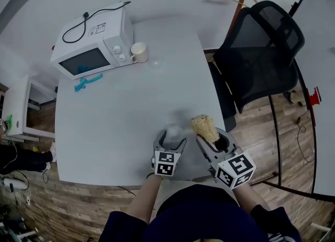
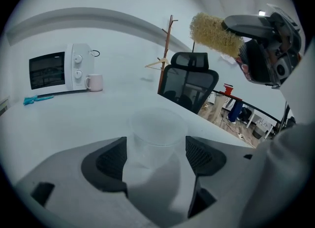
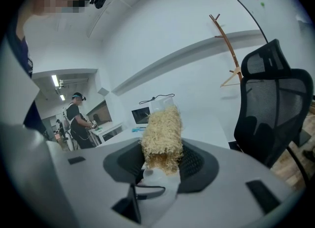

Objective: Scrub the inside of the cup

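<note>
Lower centre, head view: my left gripper (image 1: 171, 142), jaws wide, flanks the clear cup (image 1: 174, 131) on the table (image 1: 115, 115), unpinched, likely to steady it, while my right gripper (image 1: 213, 141) clamps the bristly brush (image 1: 204, 125) just beside, poised to scrub.

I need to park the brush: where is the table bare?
Bare: the table's middle, between microwave, mug and teal object at the back and the clear cup. Crowded: the near edge, left gripper and right gripper with brush.
</note>
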Available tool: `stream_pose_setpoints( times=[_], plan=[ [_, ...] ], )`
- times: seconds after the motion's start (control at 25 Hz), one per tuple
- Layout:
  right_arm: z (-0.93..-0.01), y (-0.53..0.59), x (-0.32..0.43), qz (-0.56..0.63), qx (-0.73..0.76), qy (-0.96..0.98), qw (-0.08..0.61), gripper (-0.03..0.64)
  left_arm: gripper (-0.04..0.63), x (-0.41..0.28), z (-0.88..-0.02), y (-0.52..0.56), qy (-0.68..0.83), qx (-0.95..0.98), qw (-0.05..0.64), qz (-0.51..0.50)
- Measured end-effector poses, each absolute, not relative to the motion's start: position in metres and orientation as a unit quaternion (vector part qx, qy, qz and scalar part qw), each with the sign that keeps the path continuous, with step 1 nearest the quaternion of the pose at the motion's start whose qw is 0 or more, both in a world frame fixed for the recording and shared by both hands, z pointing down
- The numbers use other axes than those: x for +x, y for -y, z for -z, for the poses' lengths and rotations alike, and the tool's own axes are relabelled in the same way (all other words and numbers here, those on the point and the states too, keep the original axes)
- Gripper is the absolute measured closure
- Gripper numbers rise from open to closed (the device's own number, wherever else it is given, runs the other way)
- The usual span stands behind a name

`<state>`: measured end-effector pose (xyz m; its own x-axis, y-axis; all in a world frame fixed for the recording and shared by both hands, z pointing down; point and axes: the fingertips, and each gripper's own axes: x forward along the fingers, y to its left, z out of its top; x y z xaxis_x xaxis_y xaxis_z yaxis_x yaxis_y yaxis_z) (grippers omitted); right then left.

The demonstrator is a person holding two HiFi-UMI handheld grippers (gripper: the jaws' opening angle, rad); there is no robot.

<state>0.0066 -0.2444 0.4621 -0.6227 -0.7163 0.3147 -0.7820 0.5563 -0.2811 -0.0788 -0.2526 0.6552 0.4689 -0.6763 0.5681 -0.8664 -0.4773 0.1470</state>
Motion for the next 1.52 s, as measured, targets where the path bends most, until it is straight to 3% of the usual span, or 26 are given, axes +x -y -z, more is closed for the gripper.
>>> stream_pose_setpoints(
  times=[0.4,0.48,0.88,1.24,1.52],
  plan=[
    [-0.471,0.249,0.02,-0.207,0.44,0.869,0.088,0.439,0.239,-0.071,-0.662,0.266,0.465,0.829,0.209,-0.231],
    [-0.471,0.249,0.019,-0.208,0.44,0.869,0.087,0.439,0.29,-0.07,-0.66,0.266,0.465,0.831,0.2,-0.23],
    [-0.467,0.231,0.019,-0.201,0.429,0.877,0.085,0.439,0.299,-0.075,-0.639,0.261,0.477,0.831,0.185,-0.218],
    [-0.471,0.207,0.006,-0.181,0.372,0.903,0.12,0.439,0.299,-0.088,-0.606,0.244,0.502,0.822,0.123,-0.24],
    [-0.465,0.189,-0.026,-0.073,0.281,0.939,0.185,0.439,0.299,-0.09,-0.575,0.226,0.498,0.821,0.05,-0.274]
  ],
)
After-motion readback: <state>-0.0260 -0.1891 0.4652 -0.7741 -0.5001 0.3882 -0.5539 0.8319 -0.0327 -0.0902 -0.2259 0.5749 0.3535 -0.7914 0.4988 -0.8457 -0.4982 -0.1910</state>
